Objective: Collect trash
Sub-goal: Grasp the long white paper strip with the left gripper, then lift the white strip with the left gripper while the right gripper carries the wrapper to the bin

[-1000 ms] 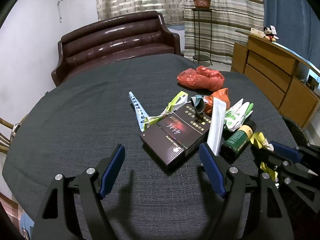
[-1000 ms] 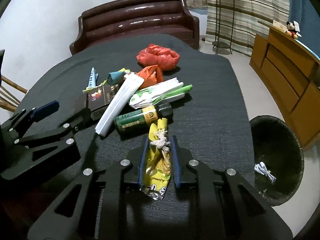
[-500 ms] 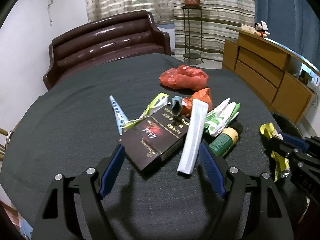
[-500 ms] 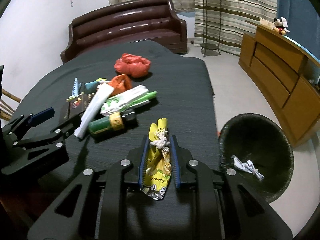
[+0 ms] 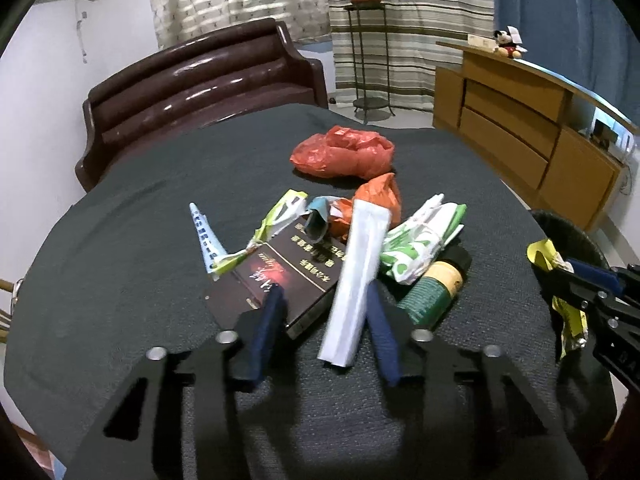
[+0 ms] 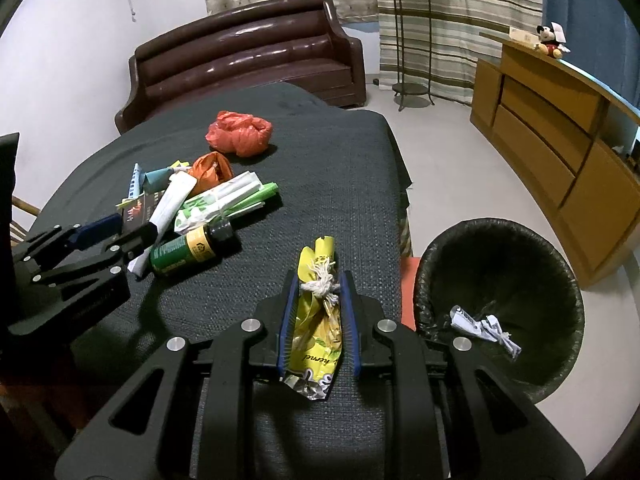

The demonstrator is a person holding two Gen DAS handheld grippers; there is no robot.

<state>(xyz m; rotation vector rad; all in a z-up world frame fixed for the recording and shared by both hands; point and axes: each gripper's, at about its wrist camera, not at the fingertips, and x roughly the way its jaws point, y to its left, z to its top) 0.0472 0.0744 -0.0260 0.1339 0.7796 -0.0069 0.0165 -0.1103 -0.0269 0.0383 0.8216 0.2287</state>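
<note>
Left gripper (image 5: 324, 320): jaws partly closed around the near end of a long white packet (image 5: 356, 280), which lies across a dark carton (image 5: 280, 276); contact is not confirmed — the packet does not look lifted.
Risk, left: one blue pad (image 5: 268, 320) sits over the carton's edge, so the carton could be pinched or dragged along with the packet.
Pile, centre: a green bottle (image 6: 188, 250) lies touching the packet's right side; a green-and-white wrapper (image 5: 420, 244), an orange bag (image 5: 380, 196) and a blue-printed strip (image 5: 204, 236) crowd around it, with a red plastic bag (image 5: 340, 152) further back on the table (image 5: 120, 240). The bottle may be set rolling if the packet is pulled sideways.
Right gripper (image 6: 318, 312): clamped on a yellow snack wrapper (image 6: 316, 320) tied with white string, held above the table's near corner.
Bin (image 6: 560, 280): black-lined, on the floor just right of the table, with crumpled paper (image 6: 484, 328) inside.
Risk, right: the wrapper is not yet over the rim; if released here it would likely land on the table or floor.
Obstacles: nothing is seen between wrapper and bin.
</note>
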